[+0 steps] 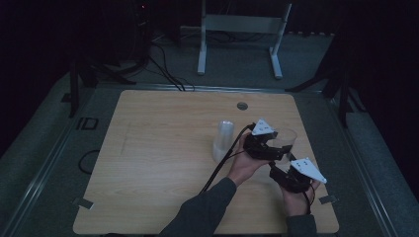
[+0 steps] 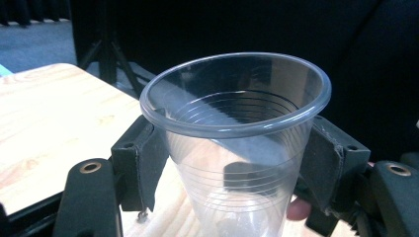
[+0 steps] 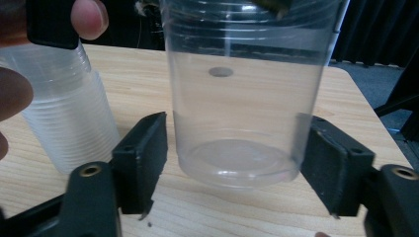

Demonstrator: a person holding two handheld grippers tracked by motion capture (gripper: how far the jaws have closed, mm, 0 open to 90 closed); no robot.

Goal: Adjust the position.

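Gripping: the left gripper [image 1: 276, 143] has its two black jaws pressed against opposite sides of the clear plastic cup [image 1: 285, 138], just under the rim, as the left gripper view shows.
Cup: the clear plastic cup [image 2: 237, 148] is upright and empty, mouth up, on the right half of the table [image 1: 163, 163], toward its right edge.
Cup base: in the right gripper view the clear plastic cup [image 3: 242, 98] has its base close over the wood; whether it rests on the board or hangs just above it cannot be told.
Right gripper: the right gripper [image 1: 284, 170] sits on the near side of the cup, with its jaws wide apart around the cup's lower part. There is a narrow gap at the left pad; the right pad comes close to the wall, and contact there cannot be told. It grips nothing.
Hands: the left hand [image 1: 244, 165] reaches in from the near edge and crosses toward the right; the right hand [image 1: 296, 200] lies nearer, by the table's near right corner.
Stack: a stack of cups [image 1: 223, 140], nested and clear, stands upright just left of the held cup, apart from it.
Table hole: a small round grommet [image 1: 242, 105] sits near the far edge of the table.
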